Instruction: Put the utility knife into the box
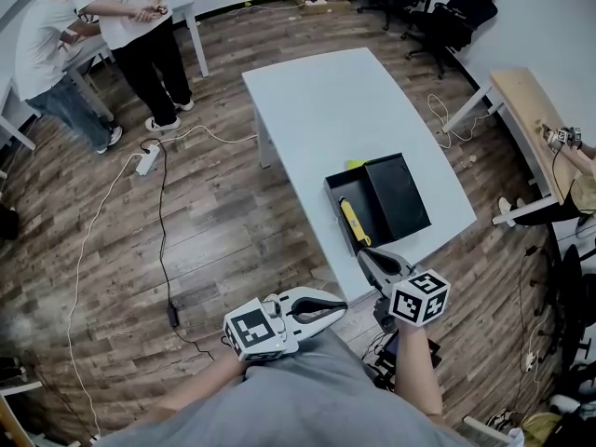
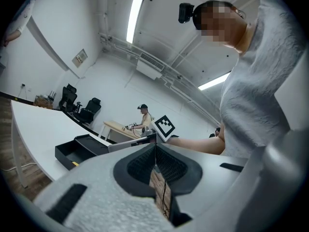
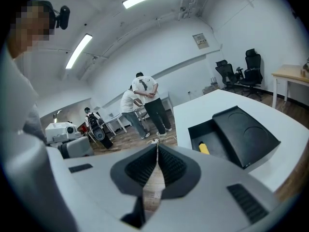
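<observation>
The yellow utility knife (image 1: 352, 223) lies inside the open black box (image 1: 331, 190) near the front right corner of the white table (image 1: 326, 101). The box's black lid (image 1: 399, 194) rests tilted on the box's right side. My right gripper (image 1: 366, 255) is shut and empty, with its tips at the table's front edge just short of the box. In the right gripper view the knife (image 3: 204, 148) and box (image 3: 197, 130) lie ahead to the right. My left gripper (image 1: 343, 302) is shut on nothing, off the table and below its front edge. The left gripper view shows the box (image 2: 64, 152) at left.
Two people (image 1: 140, 26) stand at the far left by other tables. A power strip (image 1: 146, 161) and cables lie on the wooden floor left of the table. Office chairs (image 1: 447, 17) stand at the back right, and a wooden desk (image 1: 531, 110) stands at the right.
</observation>
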The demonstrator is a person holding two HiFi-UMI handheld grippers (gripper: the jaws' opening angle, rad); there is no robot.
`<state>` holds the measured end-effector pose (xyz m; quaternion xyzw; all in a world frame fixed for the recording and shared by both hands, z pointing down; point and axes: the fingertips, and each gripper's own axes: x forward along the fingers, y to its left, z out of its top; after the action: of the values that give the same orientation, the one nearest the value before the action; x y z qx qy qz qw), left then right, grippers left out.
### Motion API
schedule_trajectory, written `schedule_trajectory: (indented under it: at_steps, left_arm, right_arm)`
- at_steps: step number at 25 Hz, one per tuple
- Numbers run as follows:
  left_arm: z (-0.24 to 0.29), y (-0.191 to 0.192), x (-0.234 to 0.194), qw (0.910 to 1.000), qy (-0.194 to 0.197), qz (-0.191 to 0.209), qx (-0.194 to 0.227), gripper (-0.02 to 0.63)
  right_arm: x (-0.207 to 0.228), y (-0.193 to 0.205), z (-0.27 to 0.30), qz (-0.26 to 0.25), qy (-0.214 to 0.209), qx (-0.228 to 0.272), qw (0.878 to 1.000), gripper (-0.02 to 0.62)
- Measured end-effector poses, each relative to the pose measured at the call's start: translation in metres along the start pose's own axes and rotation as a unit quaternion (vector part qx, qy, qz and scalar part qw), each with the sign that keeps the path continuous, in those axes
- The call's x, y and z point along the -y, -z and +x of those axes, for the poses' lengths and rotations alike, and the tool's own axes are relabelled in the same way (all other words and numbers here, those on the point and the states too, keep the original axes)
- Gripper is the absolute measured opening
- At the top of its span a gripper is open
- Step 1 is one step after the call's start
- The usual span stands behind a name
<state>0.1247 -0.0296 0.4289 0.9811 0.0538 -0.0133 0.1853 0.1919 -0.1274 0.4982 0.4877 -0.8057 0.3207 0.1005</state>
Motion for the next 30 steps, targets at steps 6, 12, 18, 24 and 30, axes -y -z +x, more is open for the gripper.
schedule_trajectory:
  at_steps: [6,12,18,24,30]
  left_arm:
    - [-0.002,-0.001,-0.001,1.0,-0.007,-0.003,0.0,0.018]
    - [-0.001,0.0,-0.003,0.9999,-0.011,-0.006,-0.001,0.018]
    - [0.002,-0.002,-0.003,0.9999,-0.012,-0.01,-0.002,0.018]
    - [0.0,0.002,-0.007,0.9997,-0.02,-0.012,-0.007,0.018]
    - [-0.004,0.004,-0.013,0.9991,-0.036,-0.02,-0.006,0.018]
  right_arm:
    - [-0.013,-0.005,-0.004,0.011,-0.013,0.021,1.0,0.034]
    - [-0.024,-0.003,-0.008,0.012,-0.024,0.025,0.999,0.034]
    - [-0.03,0.0,-0.013,0.02,-0.026,0.028,0.999,0.034]
    - [-0.042,0.005,-0.016,0.026,-0.041,0.035,0.998,0.034]
    - [-0.055,0.012,-0.017,0.029,-0.057,0.035,0.997,0.034]
